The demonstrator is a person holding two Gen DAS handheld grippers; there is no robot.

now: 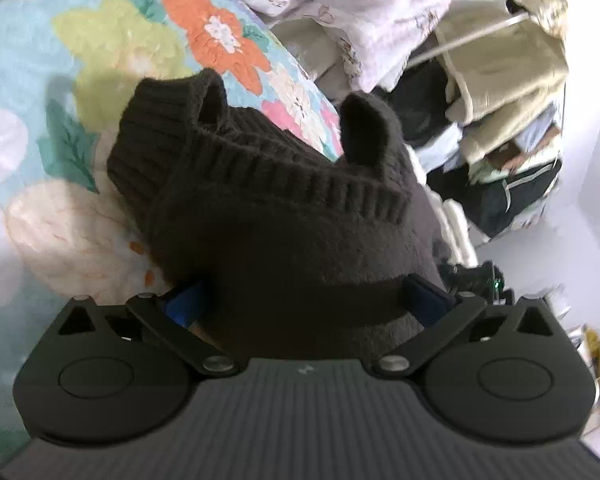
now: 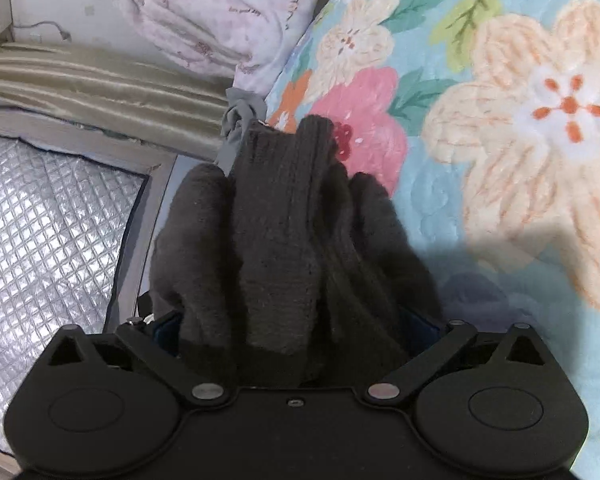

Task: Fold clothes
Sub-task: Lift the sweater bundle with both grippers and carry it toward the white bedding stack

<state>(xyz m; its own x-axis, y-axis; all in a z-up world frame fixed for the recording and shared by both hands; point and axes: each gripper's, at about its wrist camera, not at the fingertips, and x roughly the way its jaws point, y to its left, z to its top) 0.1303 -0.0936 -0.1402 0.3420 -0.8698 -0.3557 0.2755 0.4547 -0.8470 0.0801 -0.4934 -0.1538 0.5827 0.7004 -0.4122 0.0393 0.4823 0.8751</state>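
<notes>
Left tongs (image 1: 300, 300): I see dark knit bunched between my fingers, covering them; I read them as closed on the sweater.
Right tongs (image 2: 300, 320): same here, fingers buried in folds, gripping the sweater.
Sweater (image 1: 260, 208): dark brown knit, ribbed edge facing away, held up over the bed between both tongs.
Bedspread (image 2: 500, 120): light blue with big flowers, under the sweater.
Pink blanket (image 2: 220, 12): crumpled beyond the bedspread.
Clothes pile (image 1: 500, 120): far right, beside the bed.

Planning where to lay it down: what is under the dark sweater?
Under the sweater lies a floral quilt. Both claws' fingertips are buried in the knit, hidden.
</notes>
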